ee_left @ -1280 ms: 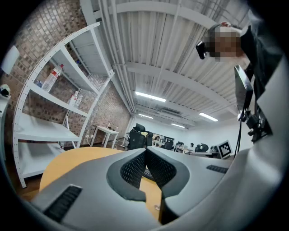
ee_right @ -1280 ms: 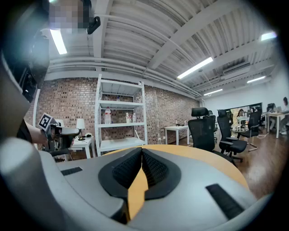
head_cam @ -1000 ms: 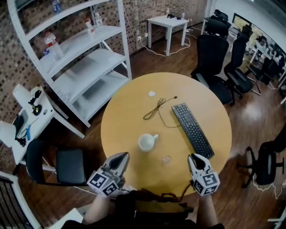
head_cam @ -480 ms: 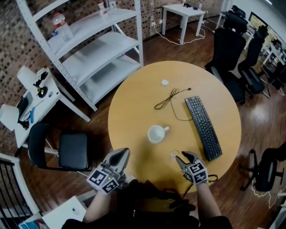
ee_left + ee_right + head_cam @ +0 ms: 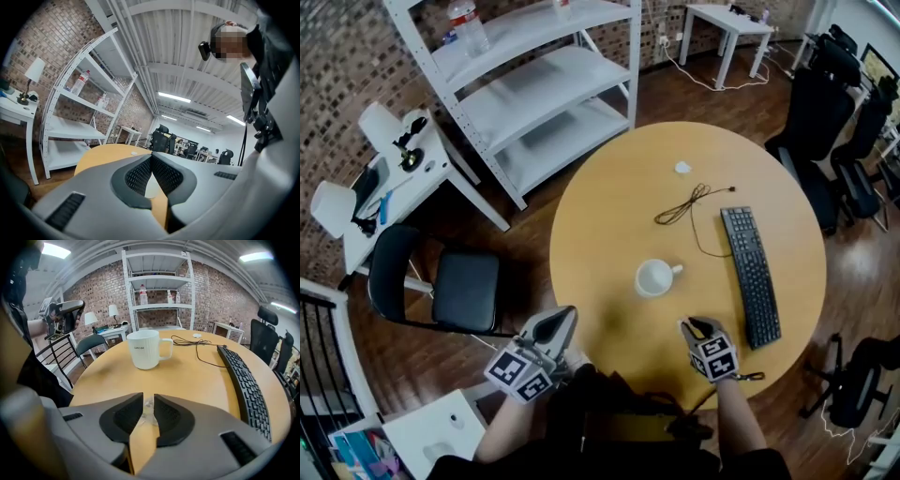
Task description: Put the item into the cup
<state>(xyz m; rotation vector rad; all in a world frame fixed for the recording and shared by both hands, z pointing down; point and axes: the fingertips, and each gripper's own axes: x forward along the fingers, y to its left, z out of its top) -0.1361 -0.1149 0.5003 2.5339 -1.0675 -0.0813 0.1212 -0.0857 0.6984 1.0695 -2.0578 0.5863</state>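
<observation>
since a second ago the right gripper [image 5: 695, 325] has been brought forward over the table edge to the spot where the small clear item [image 5: 149, 408] lay, and the whole scene has been shifted rightward in the head view. the item is now seen between the right gripper's dark pads [image 5: 123, 417], which are closing and are pressed against it on both sides. whether it has been lifted off the wood cannot be told. the white ribbed mug [image 5: 655, 278] is stood upright on the round wooden table [image 5: 609, 216], ahead of that gripper and a little to its left, apart from it, with its handle turned toward the black keyboard [image 5: 752, 274]. the keyboard is laid along the table's right side, and a thin black cable [image 5: 684, 206] is looped beyond the mug, with a small white object [image 5: 682, 168] near the far edge. the left gripper [image 5: 562, 316] is held off the table at its near left edge, with its jaws pressed together at the tips and nothing gripped. a white shelf unit [image 5: 534, 84] and a black chair [image 5: 441, 286] are seen to the left of the table.
</observation>
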